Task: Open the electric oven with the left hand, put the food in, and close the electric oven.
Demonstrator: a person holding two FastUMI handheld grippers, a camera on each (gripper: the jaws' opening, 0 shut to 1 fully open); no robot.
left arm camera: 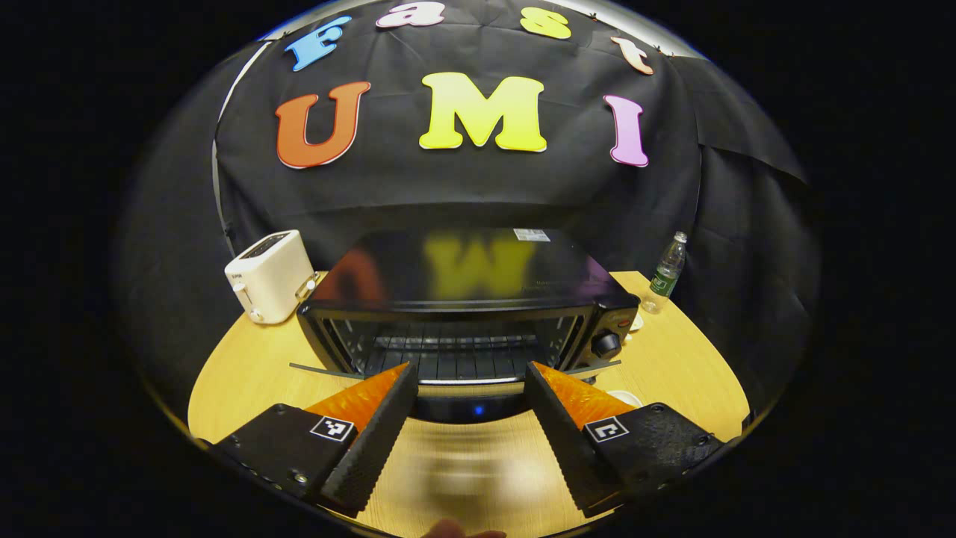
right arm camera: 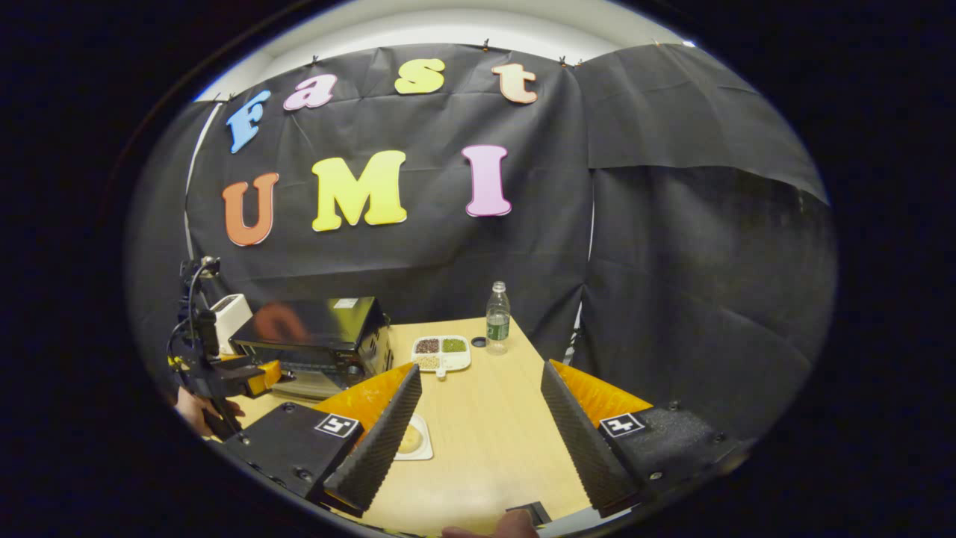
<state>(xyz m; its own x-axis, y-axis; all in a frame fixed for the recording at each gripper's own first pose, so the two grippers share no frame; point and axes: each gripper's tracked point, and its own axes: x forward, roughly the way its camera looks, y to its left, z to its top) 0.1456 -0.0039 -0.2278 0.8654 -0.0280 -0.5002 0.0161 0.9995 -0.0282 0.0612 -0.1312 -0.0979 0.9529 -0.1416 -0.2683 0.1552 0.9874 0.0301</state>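
The oven (left arm camera: 463, 314) is open, rack bare; my left gripper (left arm camera: 470, 418) hangs released before it. My right gripper (right arm camera: 478, 426), also released, must close squarely on the food (right arm camera: 409, 439) beside its finger, lifting it level.

Left tongs (left arm camera: 472, 407): two wedge-shaped fingers, ribbed inner faces, black housings with screws, a square black-and-white marker on each. Right tongs (right arm camera: 482, 426): same build. Seen from the right gripper view, left rig carries black cables.
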